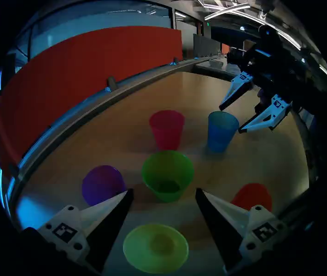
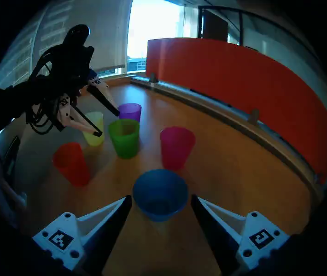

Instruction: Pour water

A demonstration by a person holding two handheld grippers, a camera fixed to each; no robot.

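Several plastic cups stand on a wooden table [image 1: 117, 138]. In the left gripper view a yellow-green cup [image 1: 155, 248] sits low between the spread fingers of my left gripper [image 1: 163, 192], which is open. Past its tips stand a green cup [image 1: 168, 175], a purple cup [image 1: 102, 184], a pink cup [image 1: 166, 129], a blue cup [image 1: 222, 131] and a red cup [image 1: 252, 197]. In the right gripper view the blue cup [image 2: 160, 193] stands upright between the tips of my open right gripper [image 2: 160, 198], fingers apart from its wall. The left gripper [image 2: 108, 124] hangs by the yellow-green cup [image 2: 94, 129].
A red partition [image 1: 80, 69] and a metal rail [image 1: 71, 124] run along the table's far side. A bright window [image 2: 154, 32] lies beyond. The table edge is close to the red cup [image 2: 72, 163]. Bare wood extends right of the pink cup [image 2: 176, 147].
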